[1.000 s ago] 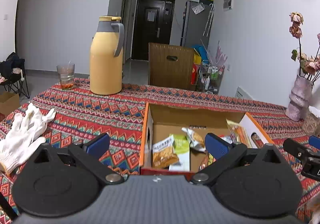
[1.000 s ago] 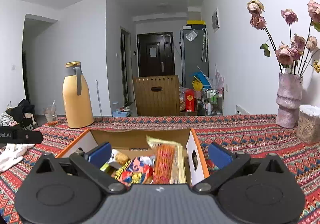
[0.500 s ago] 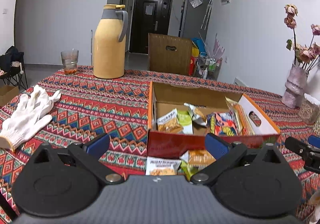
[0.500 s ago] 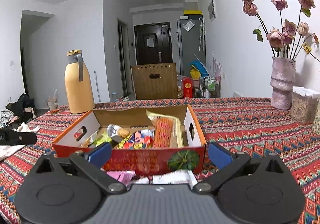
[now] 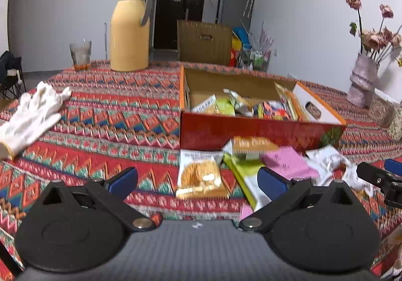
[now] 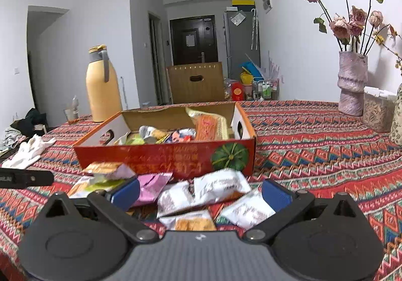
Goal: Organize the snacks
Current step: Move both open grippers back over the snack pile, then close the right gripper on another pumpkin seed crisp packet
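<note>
An open red and orange cardboard box (image 5: 253, 130) (image 6: 165, 157) stands on the patterned tablecloth with several snack packets inside. In front of it loose packets lie on the cloth: an orange and white packet (image 5: 201, 175), a green and white one (image 5: 247, 175), a pink one (image 5: 286, 162) (image 6: 153, 185) and white ones (image 6: 221, 185). My left gripper (image 5: 198, 180) is open just before the orange packet and holds nothing. My right gripper (image 6: 201, 193) is open over the white packets, also with nothing in it. The right gripper's finger (image 5: 377, 175) shows at the left view's right edge.
A yellow thermos jug (image 5: 130, 29) and a glass (image 5: 80, 54) stand at the far side of the table. White gloves (image 5: 32, 115) lie at the left. A vase of dried roses (image 6: 351, 82) and a clear container (image 6: 377, 110) stand at the right.
Both grippers have pulled back from the box toward the near table edge. The loose packets in front of the box have come into view. Both stay open.
</note>
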`<state>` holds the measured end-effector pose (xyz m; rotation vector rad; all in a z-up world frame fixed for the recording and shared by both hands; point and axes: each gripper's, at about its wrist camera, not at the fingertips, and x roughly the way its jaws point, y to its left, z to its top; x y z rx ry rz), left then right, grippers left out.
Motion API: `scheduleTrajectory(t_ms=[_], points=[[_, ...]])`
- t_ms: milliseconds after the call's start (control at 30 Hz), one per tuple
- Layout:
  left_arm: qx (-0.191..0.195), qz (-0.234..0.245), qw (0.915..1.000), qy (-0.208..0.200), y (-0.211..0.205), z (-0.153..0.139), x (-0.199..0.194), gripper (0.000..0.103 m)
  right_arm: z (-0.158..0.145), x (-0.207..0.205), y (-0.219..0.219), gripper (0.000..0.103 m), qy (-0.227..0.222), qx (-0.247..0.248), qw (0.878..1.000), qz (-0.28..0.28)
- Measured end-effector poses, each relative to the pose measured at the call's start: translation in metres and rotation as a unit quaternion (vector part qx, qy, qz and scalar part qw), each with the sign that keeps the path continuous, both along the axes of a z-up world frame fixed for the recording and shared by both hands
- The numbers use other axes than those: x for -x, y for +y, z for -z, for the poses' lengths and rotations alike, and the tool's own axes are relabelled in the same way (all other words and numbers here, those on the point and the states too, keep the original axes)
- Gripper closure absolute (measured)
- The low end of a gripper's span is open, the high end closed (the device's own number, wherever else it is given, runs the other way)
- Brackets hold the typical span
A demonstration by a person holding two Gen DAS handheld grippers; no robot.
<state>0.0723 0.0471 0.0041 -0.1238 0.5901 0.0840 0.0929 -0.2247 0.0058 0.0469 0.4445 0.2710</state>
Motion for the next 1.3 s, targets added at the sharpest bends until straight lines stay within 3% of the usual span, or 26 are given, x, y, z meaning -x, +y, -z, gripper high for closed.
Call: scheduleTrajectory(t_ms=[800,1100,1200,1300], points=[[0.017,0.014,0.9997,0.010,-0.004,0.011,0.009,0.000,0.020,0.017,-0.007,0.000,0.020,-0.021,0.999,0.013],[0.012,0.012,0.9997,0.017,-0.007,0.014,0.006,0.000,0.027,0.000,0.002,0.000,0.046,0.015,0.999,-0.001],[0.011,0.013,0.9996,0.021,-0.009,0.015,0.006,0.000,0.029,-0.009,0.007,0.007,0.059,0.032,0.998,-0.014],[0.012,0.012,0.9996,0.024,-0.009,0.016,0.005,0.000,0.031,-0.020,0.011,0.021,0.076,0.042,0.996,-0.031]])
